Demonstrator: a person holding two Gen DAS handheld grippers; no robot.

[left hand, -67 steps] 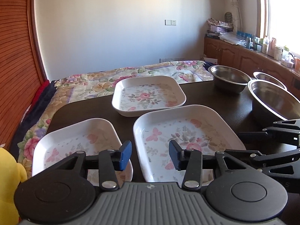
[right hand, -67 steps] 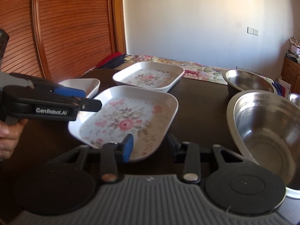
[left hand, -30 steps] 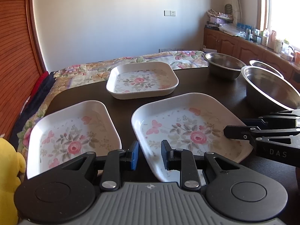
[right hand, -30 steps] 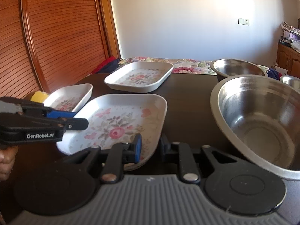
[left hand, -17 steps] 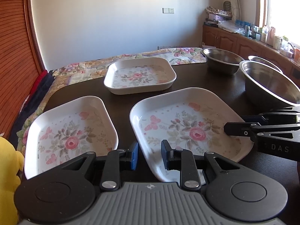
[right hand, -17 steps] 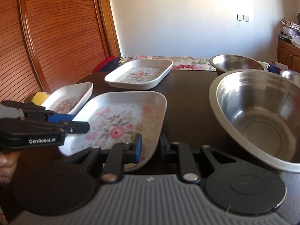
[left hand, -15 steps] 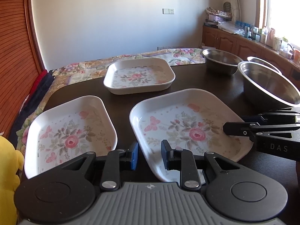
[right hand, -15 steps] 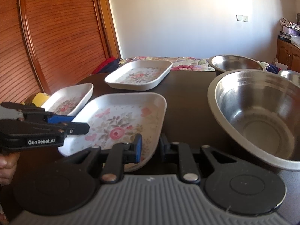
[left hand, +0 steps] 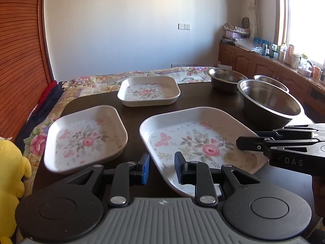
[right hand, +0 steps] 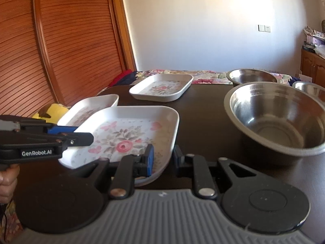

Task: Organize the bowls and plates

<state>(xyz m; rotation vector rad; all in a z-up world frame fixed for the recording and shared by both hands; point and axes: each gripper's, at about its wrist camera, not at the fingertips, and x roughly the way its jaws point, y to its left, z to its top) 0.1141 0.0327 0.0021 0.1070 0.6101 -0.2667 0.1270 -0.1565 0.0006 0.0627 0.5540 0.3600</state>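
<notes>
— What do your claws have?

— My left claw [left hand: 161,167] is drawn in tight on the near left rim of the large floral plate [left hand: 195,134], with the blue pad outside the wall and the black finger inside. My right claw [right hand: 163,158] is clamped on the same plate at its near right corner, this time with the blue pad inside and the other finger outside. Each wrist view shows the other claw side-on, reaching over the opposite edge of the plate.

— Where does the plate sit?

— It is at the front of the dark tabletop [left hand: 203,99], between both claws. From the right wrist its near corner looks raised, with shadow under it. I cannot tell whether the far edge touches the wood.

— What is around it?

— A smaller floral plate [left hand: 85,136] lies just beside it on my left, with a gap between the two. A third floral plate [left hand: 148,91] sits well apart towards the back edge. On my right, near the plate, stands a large steel bowl [right hand: 278,120], upright and empty. Behind it are a second steel bowl [right hand: 251,76] and a third steel bowl [right hand: 310,89], partly cut off by the frame.

— And off the tabletop?

— A yellow plush toy [left hand: 10,172] is at the left edge, and a floral bedspread [left hand: 91,83] lies beyond the back. A hand [right hand: 7,181] holds the left claw's grip.
</notes>
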